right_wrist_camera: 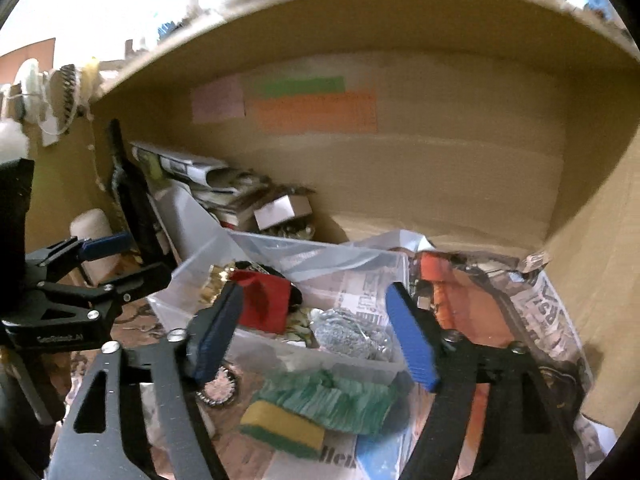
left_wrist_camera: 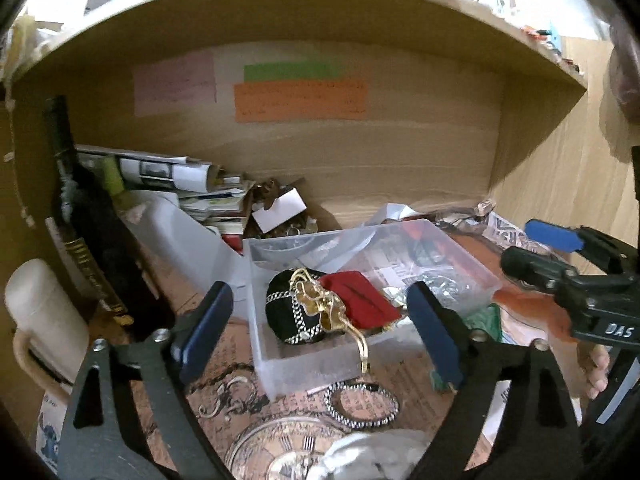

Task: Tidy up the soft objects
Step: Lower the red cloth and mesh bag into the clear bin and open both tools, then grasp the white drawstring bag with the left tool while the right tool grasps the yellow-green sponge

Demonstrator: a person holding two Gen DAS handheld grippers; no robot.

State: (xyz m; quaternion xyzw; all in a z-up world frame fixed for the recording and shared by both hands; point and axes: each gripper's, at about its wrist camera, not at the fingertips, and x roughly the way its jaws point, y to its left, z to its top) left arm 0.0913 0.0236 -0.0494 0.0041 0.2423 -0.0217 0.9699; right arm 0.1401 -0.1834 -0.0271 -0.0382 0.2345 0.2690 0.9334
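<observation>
Clear plastic box (left_wrist_camera: 276,364) is seen holding one black pouch (left_wrist_camera: 288,312) and one red pouch (left_wrist_camera: 360,304); left gripper (left_wrist_camera: 320,328) and right gripper (right_wrist_camera: 312,336) are both spread, nothing held.

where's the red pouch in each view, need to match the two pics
Left wrist: the red pouch lies inside the clear plastic bin, centre of frame, just right of the black chain-trimmed pouch.
Right wrist: the red pouch is left of centre, in the bin's left part, beside the right gripper's left finger.
Shared landmark: the orange paper on the shelf's back wall.
</observation>
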